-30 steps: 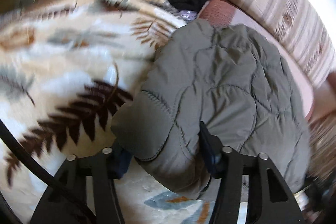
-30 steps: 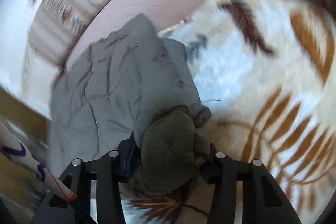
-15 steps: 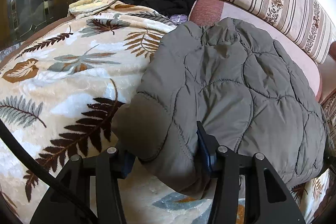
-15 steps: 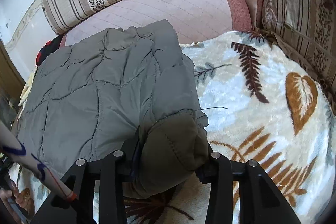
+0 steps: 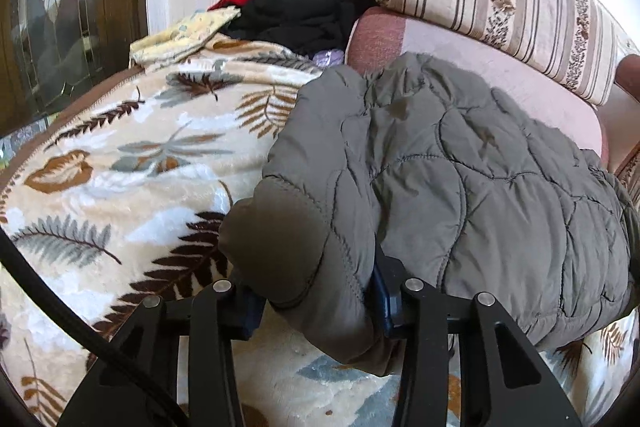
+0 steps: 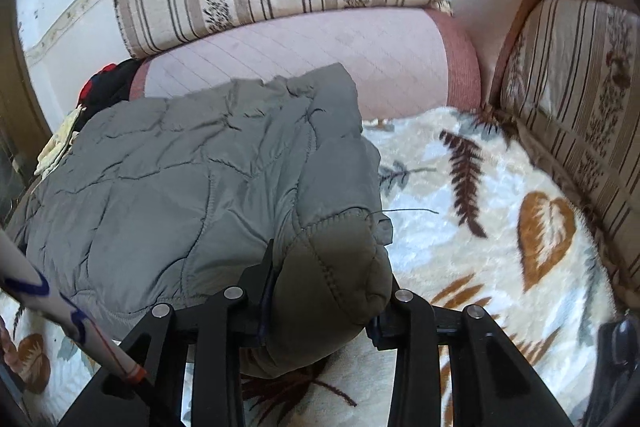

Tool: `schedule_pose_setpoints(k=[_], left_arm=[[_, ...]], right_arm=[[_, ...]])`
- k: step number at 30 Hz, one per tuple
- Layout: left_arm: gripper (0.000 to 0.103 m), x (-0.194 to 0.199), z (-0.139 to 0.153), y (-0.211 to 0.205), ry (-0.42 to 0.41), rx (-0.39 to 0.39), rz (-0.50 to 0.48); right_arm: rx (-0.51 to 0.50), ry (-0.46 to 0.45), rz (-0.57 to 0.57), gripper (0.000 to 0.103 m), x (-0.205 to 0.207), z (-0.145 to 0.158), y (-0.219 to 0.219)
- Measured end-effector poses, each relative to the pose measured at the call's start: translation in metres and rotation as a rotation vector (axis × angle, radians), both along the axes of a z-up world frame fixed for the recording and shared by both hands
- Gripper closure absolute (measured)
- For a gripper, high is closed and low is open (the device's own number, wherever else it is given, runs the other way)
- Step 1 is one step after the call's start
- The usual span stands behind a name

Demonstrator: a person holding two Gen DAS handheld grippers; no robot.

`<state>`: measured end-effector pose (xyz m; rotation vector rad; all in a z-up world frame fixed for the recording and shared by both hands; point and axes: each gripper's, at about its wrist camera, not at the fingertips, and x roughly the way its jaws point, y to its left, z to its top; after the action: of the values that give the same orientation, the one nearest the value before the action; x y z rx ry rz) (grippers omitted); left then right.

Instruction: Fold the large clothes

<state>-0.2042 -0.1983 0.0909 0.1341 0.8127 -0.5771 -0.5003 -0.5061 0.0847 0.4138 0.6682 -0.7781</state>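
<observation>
**Two grippers hold the puffy jacket**

To fold it well, I think both grippers should move together and keep the edge straight, so the jacket lands flat.

The left gripper [image 5: 316, 301] is clamped on the near left corner of the gray jacket [image 5: 460, 179]. The right gripper [image 6: 320, 301] pinches the near right corner. The rest of the jacket lies beyond them on the leaf blanket [image 5: 132, 163], reaching the far pink sofa seat [image 6: 320, 43].

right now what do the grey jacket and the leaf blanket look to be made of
Grey jacket: probably padded synthetic shell, matte with slight sheen; puffy stitched quilting lines.
Leaf blanket: looks like plush fleece; fuzzy, glossy pile catching light.
</observation>
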Motion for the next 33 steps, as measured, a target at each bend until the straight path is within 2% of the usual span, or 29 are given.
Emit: schedule_pose_setpoints(k=[7, 13, 22, 25, 28, 30, 31, 32, 33], left_arm=[[0.061, -0.018, 0.020, 0.019, -0.004, -0.029, 0.000], [0.061, -0.055, 0.034, 0.051, -0.041, -0.046, 0.002], [0.061, -0.114, 0.033, 0.109, 0.003, -0.081, -0.002], [0.061, -0.133, 0.026, 0.126, 0.014, -0.068, -0.015], [0.053, -0.135, 0.013, 0.135, 0.073, -0.050, -0.003], [0.042, -0.127, 0.000, 0.140, 0.164, -0.053, 0.018], [0.038, -0.121, -0.006, 0.146, 0.215, -0.060, 0.046], [0.028, -0.117, -0.009, 0.152, 0.246, -0.072, 0.076], [0.026, -0.114, -0.010, 0.157, 0.260, -0.085, 0.100]], right_arm=[[-0.017, -0.019, 0.015, 0.066, -0.019, 0.024, 0.021], [-0.028, -0.061, 0.021, 0.067, -0.059, 0.042, 0.055], [0.019, -0.103, 0.016, 0.067, -0.128, 0.039, 0.109], [0.040, -0.105, 0.014, 0.067, -0.142, 0.034, 0.116], [0.091, -0.095, 0.009, 0.065, -0.153, 0.021, 0.119], [0.172, -0.071, 0.001, 0.058, -0.156, 0.003, 0.113], [0.248, -0.063, -0.008, 0.054, -0.159, -0.009, 0.106], [0.325, -0.073, -0.026, 0.050, -0.164, -0.018, 0.097], [0.392, -0.103, -0.045, 0.046, -0.170, -0.025, 0.090]])
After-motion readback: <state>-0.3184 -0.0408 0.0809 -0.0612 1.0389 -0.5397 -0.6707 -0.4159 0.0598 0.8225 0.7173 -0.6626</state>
